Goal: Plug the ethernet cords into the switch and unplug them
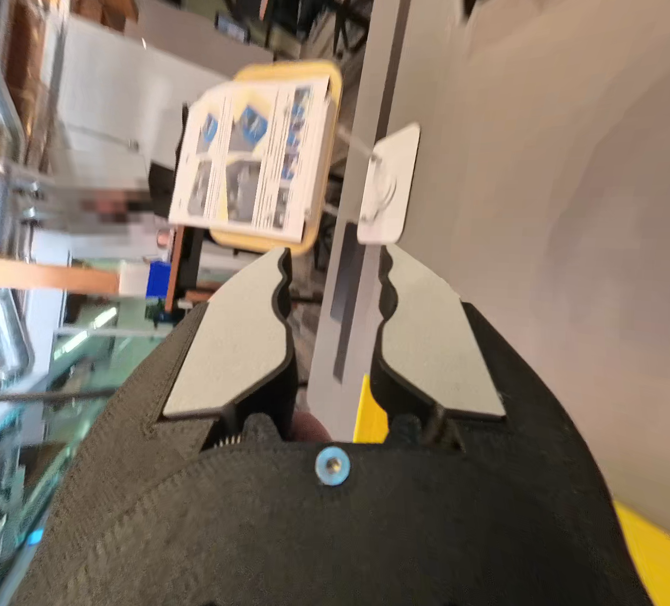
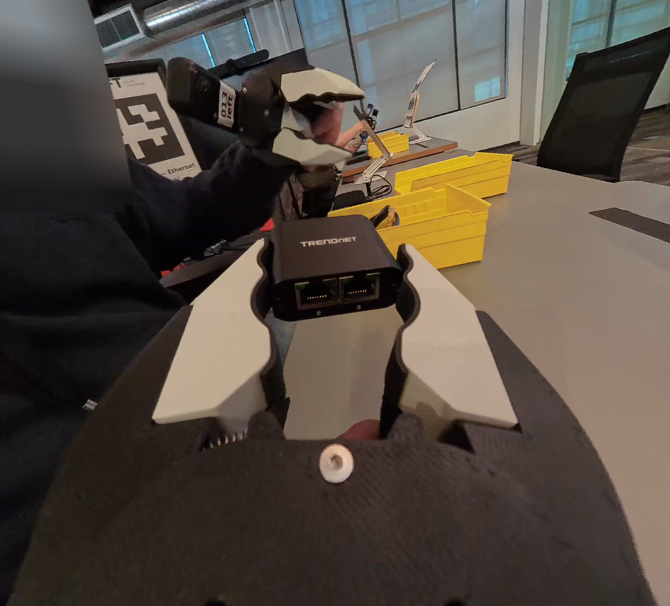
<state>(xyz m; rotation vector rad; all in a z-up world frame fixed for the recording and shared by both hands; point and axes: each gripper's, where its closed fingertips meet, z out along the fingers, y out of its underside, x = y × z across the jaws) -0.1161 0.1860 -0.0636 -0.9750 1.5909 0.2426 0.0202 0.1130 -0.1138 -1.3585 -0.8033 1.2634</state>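
**Switch clamped in right claw, ports facing camera; left claw empty and raised**

Right gripper (image 2: 335, 284): the fingers (image 2: 224, 334) are closed on the two sides of the black switch (image 2: 331, 262), gripped near the tips. The switch sits level between them, its two ports turned back toward the wrist camera, both empty. It appears lifted just clear of the grey table (image 2: 544, 334), though contact underneath is hidden. Judgement: the sideways hold leaves the port face unobstructed, so a plug can enter along the gap between the fingers while the body is braced against the push.

Left gripper (image 2: 348, 124): in the right wrist view it is up in the air, above and left of the switch, well apart from it. Its own view is rolled on its side and motion-blurred. Jaws stand apart, nothing between them (image 1: 333, 284). That view looks along the table edge toward a printed sheet on a stand (image 1: 253, 157), not at the switch.

Cords: a dark cable with a yellowish connector (image 2: 389, 217) pokes over the rim of the nearer yellow bin (image 2: 453, 236), just behind the switch. A second yellow bin (image 2: 464, 175) lies farther back.

Judgement: no cord is plugged yet; fetching one from the bin looks like the free left claw's job
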